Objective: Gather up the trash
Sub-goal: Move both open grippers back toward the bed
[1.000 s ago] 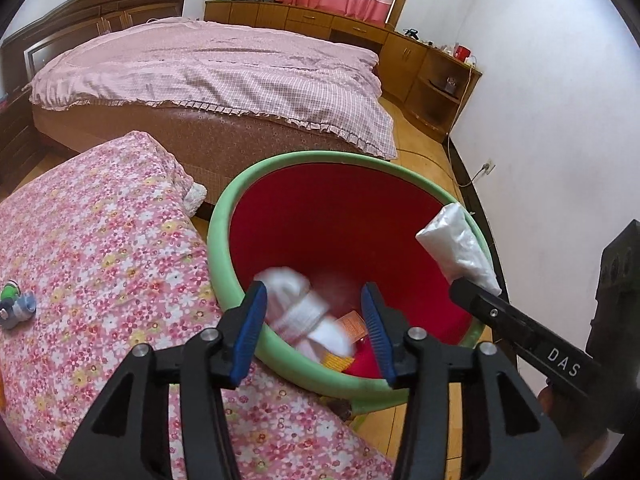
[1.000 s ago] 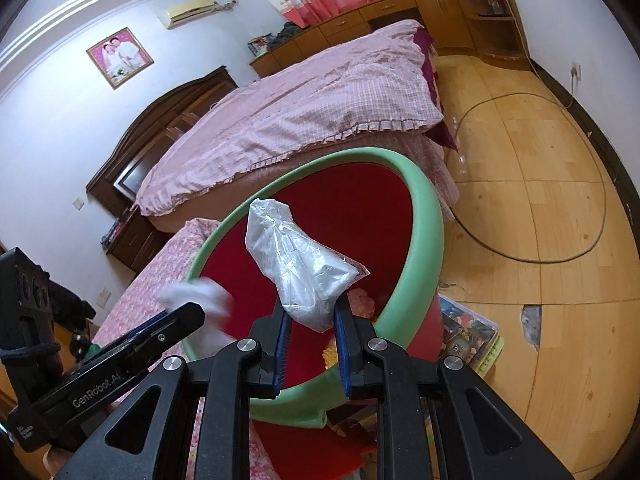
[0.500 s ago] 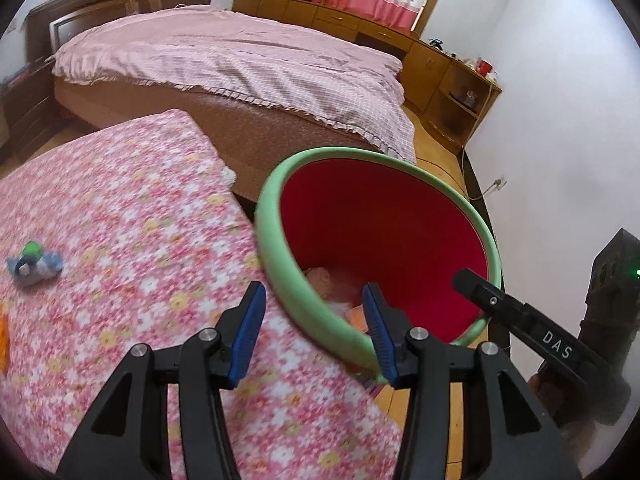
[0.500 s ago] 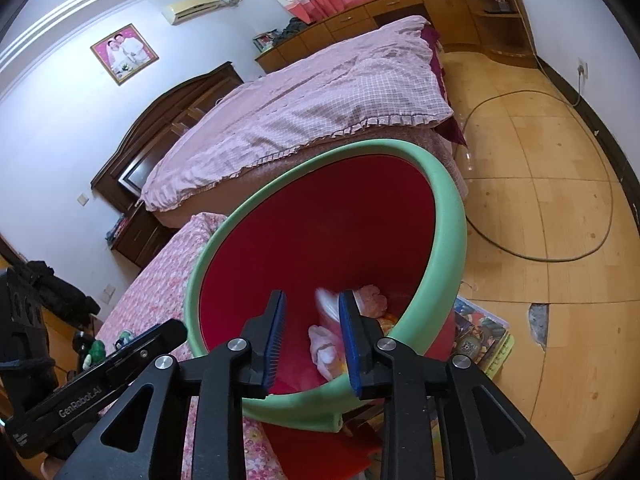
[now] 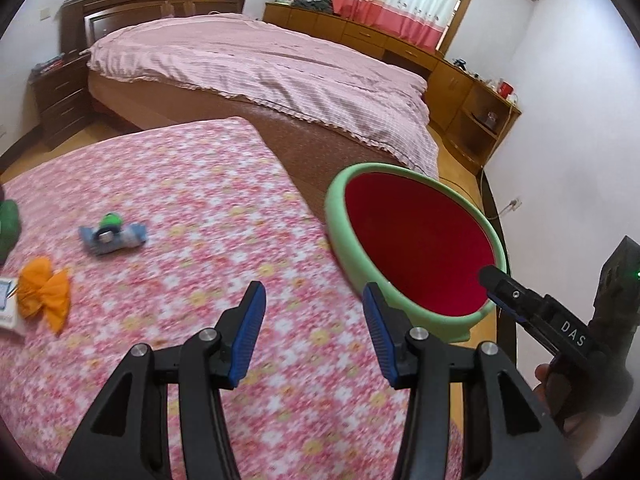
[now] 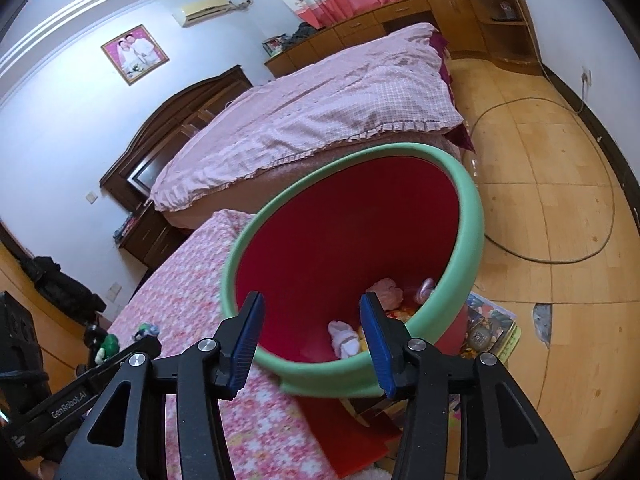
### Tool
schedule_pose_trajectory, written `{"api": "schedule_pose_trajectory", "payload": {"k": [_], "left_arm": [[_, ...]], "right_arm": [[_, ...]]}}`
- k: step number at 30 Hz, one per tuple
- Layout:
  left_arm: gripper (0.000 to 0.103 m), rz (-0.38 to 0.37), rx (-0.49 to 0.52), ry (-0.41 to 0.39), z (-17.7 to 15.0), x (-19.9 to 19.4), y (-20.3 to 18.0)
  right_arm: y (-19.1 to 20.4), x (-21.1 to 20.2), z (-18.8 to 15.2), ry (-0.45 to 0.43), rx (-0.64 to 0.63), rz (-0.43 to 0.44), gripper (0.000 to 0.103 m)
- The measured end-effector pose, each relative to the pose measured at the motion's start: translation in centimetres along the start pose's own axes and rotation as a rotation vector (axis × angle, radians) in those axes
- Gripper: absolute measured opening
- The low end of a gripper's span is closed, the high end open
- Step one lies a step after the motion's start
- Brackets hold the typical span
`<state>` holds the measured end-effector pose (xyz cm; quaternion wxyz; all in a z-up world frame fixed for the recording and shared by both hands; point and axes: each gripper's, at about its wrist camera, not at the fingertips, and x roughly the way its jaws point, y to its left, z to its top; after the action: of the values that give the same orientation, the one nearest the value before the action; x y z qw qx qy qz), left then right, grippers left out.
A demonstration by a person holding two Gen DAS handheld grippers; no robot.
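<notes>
A large wooden-framed bed under a pink checked quilt (image 5: 264,68) is filling the far side of the room, with a nearer flat surface under a pink floral cloth (image 5: 208,216) lying in front of it. A round bin with a red inside and a pale green rim (image 6: 466,248) is standing just beside the floral cloth's edge; three or four crumpled pink-and-white wads of trash (image 6: 344,336) are lying at its bottom. Still sitting on the cloth, well apart from the bin: one crumpled orange wrapper (image 5: 44,292), one blue-and-green scrap (image 5: 112,234), and one white card (image 5: 6,300), partly cut off at the frame edge. The left gripper (image 5: 314,334) is hovering over the cloth with its blue pads partly apart and nothing between them. The right gripper (image 6: 312,340) is pointing into the bin's mouth, its jaws opening, nothing gripped. Each tool is showing in the other's view: "DAS" is reading on the right one, "GenRobot.AI" on the left. A loose cable (image 6: 560,256) is looping across the wood floor beyond the bin.
</notes>
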<state>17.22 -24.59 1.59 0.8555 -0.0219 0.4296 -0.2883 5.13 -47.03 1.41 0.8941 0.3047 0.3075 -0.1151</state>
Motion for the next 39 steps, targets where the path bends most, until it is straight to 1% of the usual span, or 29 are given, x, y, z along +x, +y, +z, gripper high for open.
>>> {"api": "schedule_pose_trajectory", "payload": {"k": [5,11,19,24,31,34,36,39], "left_arm": [[0.05,0.02,-0.046,-0.025,-0.6,-2.2,2.2],[0.05,0.07,-0.113,-0.05,-1.3,-4.6,5.4],[0.05,0.11,-0.177,-0.074,-2.7,-7.1,9.1],[0.051,0.16,-0.219,-0.078,-3.4,-8.3,11.7],[0.051,0.239,-0.285,-0.085,-4.3,-9.7,15.7],[0.051,0.266,-0.313,-0.088,-4.4,-10.2,17.3],[0.051,0.288,-0.338,-0.092,-4.4,-10.5,18.4],[0.051,0.322,-0.364,-0.104,-4.4,-10.9,20.3]], "right_arm": [[2.3,-0.4,-0.8,0.011,-0.039,0.024,0.051],[5.5,-0.2,-2.1,0.04,-0.089,0.059,0.051],[9.1,0.2,-4.0,0.079,-0.149,0.086,0.052],[11.1,0.6,-5.1,0.097,-0.187,0.085,0.054],[13.8,2.3,-6.8,0.156,-0.25,0.077,0.055],[15.0,2.9,-7.5,0.173,-0.277,0.074,0.057],[15.5,3.4,-7.9,0.183,-0.286,0.072,0.062],[16.3,4.2,-8.6,0.207,-0.306,0.07,0.066]]}}
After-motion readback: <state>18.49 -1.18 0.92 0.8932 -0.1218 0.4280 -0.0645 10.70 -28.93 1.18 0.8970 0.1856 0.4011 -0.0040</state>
